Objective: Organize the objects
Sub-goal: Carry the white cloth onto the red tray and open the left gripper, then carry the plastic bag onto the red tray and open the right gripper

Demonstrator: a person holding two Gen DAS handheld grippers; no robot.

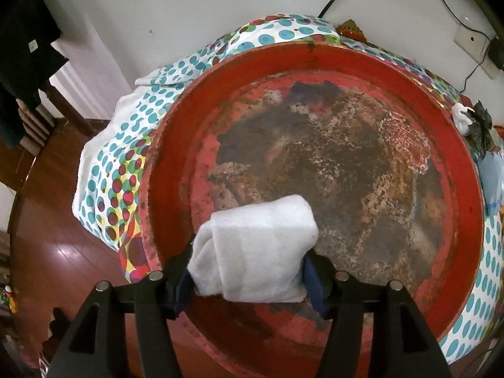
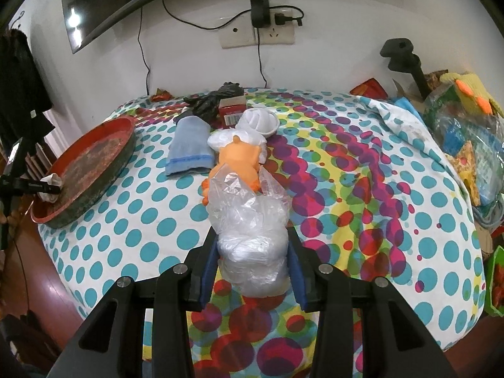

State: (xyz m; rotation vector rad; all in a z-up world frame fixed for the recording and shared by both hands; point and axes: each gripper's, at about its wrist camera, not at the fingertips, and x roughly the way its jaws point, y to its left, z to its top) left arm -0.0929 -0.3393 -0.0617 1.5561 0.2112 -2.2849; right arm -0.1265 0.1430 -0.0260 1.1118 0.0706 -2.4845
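Observation:
A folded white cloth (image 1: 255,245) lies on the near left floor of a worn red round tray (image 1: 315,53). My left gripper (image 1: 249,261) stands open around the cloth, with its blue pads beside it and not squeezing it. In the right wrist view the same tray (image 2: 104,126) sits at the table's left edge, and the left gripper (image 2: 47,187) is over it. Above the spotted tablecloth (image 2: 346,189), my right gripper (image 2: 252,242) is shut on a crumpled clear plastic bag (image 2: 249,220) with white stuff inside.
Beyond the bag lie an orange toy (image 2: 239,157), a light blue cloth (image 2: 189,148), a white rolled cloth (image 2: 258,121), a red box (image 2: 231,110) and a black bag (image 2: 214,100). A cluttered pile (image 2: 466,132) fills the right side. Wooden floor (image 1: 63,220) lies left of the table.

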